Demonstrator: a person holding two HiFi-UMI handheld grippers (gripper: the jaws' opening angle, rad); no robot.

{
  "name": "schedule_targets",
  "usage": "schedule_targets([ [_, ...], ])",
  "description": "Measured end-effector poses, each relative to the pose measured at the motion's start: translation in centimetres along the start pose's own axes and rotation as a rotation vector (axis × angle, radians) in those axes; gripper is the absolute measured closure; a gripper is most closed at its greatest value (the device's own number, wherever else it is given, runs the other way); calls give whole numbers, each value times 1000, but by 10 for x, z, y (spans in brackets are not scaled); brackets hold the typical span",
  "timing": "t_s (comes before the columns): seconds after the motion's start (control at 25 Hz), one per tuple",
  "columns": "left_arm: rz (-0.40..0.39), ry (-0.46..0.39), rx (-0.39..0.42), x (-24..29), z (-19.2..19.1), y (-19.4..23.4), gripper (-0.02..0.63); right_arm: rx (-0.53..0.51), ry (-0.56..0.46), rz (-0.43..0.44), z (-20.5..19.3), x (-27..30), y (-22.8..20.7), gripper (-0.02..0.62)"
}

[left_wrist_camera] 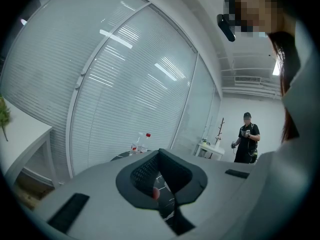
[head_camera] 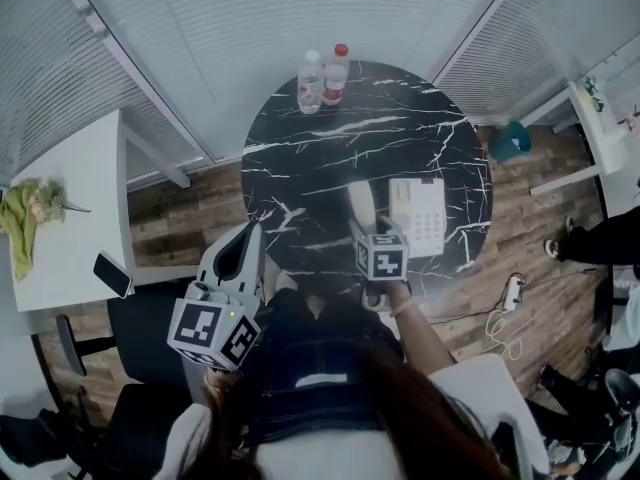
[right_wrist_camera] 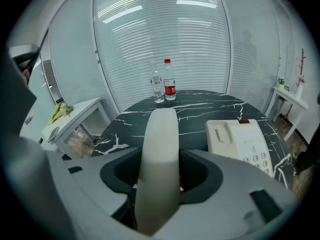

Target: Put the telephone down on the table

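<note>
The cream telephone handset [head_camera: 362, 206] is clamped between the jaws of my right gripper [head_camera: 366, 226], just above the near part of the round black marble table [head_camera: 330, 158]. In the right gripper view the handset [right_wrist_camera: 159, 144] runs straight ahead out of the right gripper [right_wrist_camera: 159, 181]. To its right the white telephone base [head_camera: 420, 216] lies flat on the table, its keypad [right_wrist_camera: 255, 156] showing and its cradle empty. My left gripper [head_camera: 243, 246] hangs left of the table edge, its jaws together with nothing between them [left_wrist_camera: 167, 204].
Two water bottles [head_camera: 322, 80] stand at the table's far edge. A white side table [head_camera: 70, 198] at the left carries a smartphone [head_camera: 112, 274] and a green plant. A power strip [head_camera: 513, 290] lies on the wooden floor. A person [left_wrist_camera: 247, 144] stands across the room.
</note>
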State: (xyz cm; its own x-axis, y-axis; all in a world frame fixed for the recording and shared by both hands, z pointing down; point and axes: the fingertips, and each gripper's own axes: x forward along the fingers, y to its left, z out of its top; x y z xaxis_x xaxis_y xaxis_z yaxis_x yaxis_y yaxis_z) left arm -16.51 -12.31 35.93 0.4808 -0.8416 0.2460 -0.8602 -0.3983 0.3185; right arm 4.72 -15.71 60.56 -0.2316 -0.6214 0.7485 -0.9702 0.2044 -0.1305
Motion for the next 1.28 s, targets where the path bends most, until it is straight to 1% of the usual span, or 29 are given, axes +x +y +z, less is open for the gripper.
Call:
schedule_targets([
  [0.44,35,-1,3,-16,3,23,600,-16,24,29,-6,15,31,371],
  [1.28,52,2,7,-28,3,49,600,-34,45,65,-11,33,66,371],
])
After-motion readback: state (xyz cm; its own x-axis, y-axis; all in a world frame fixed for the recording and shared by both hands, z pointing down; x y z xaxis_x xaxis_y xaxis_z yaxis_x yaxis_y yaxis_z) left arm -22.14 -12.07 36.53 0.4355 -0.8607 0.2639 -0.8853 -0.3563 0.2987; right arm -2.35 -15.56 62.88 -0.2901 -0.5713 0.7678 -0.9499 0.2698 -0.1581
